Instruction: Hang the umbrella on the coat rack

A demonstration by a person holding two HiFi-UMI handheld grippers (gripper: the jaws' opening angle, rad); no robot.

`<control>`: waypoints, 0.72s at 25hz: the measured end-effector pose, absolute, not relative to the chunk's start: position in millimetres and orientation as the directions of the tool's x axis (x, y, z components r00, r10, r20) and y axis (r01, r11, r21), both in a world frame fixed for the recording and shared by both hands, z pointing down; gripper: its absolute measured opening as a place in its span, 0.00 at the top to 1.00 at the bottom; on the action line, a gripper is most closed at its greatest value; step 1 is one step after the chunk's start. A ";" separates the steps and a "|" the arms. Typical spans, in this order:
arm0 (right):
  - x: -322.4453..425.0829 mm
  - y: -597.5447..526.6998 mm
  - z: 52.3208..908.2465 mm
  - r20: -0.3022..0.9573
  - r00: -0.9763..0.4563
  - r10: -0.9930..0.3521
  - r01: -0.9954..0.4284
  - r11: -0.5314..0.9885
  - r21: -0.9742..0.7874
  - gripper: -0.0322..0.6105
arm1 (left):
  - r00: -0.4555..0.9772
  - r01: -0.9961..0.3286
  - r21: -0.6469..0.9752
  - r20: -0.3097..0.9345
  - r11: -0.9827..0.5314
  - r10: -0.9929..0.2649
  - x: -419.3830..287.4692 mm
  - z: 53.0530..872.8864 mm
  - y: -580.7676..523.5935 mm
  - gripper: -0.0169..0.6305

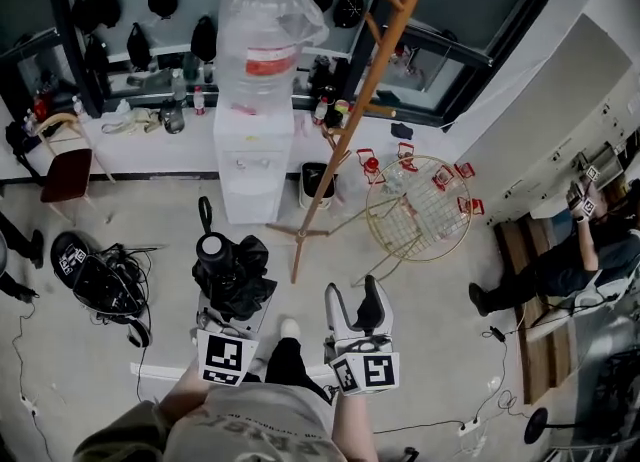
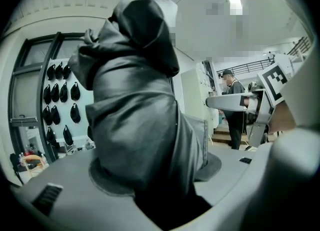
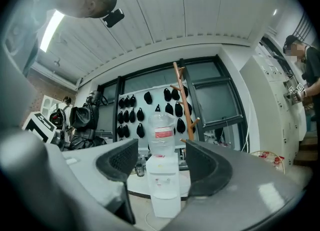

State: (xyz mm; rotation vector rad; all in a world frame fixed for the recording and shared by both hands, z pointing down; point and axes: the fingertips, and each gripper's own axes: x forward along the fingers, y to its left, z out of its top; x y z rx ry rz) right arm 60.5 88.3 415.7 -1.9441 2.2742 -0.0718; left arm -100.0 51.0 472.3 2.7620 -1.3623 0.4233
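Note:
A black folded umbrella [image 1: 230, 275] stands upright between the jaws of my left gripper [image 1: 228, 315], which is shut on its bunched fabric. In the left gripper view the umbrella [image 2: 140, 105] fills the middle and hides most of what lies ahead. My right gripper [image 1: 355, 305] is open beside it, with nothing between its fingers [image 3: 207, 167]. The wooden coat rack [image 1: 345, 130] leans up from its floor legs just ahead of both grippers. In the right gripper view the coat rack [image 3: 184, 105] rises behind the water dispenser.
A white water dispenser [image 1: 255, 145] with a clear bottle stands left of the rack. A round wire basket [image 1: 420, 215] lies to its right. Black bags and cables [image 1: 100, 285] sit on the floor at left. A person [image 1: 560, 265] sits at the right; a chair [image 1: 68, 165] stands far left.

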 end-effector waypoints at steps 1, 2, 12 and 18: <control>64.7 79.6 415.7 -0.083 -0.161 -0.983 -0.976 0.171 -0.132 0.50 | 0.573 -0.788 -0.090 0.257 -0.609 -0.778 -95.5 473.0 44.4 0.54; 69.5 70.9 415.9 -0.085 -0.173 -0.981 -0.974 0.183 -0.132 0.50 | 0.566 -0.792 -0.092 0.257 -0.603 -0.783 -90.2 473.4 37.8 0.54; 126.1 -14.2 413.0 -0.089 -0.273 -0.958 -0.950 0.283 -0.133 0.50 | 0.518 -0.821 -0.106 0.274 -0.561 -0.810 -26.9 475.1 -30.4 0.54; 162.6 -60.9 416.4 -0.056 -0.328 -0.943 -0.936 0.332 -0.119 0.50 | 0.497 -0.832 -0.096 0.308 -0.546 -0.811 15.0 484.6 -64.8 0.54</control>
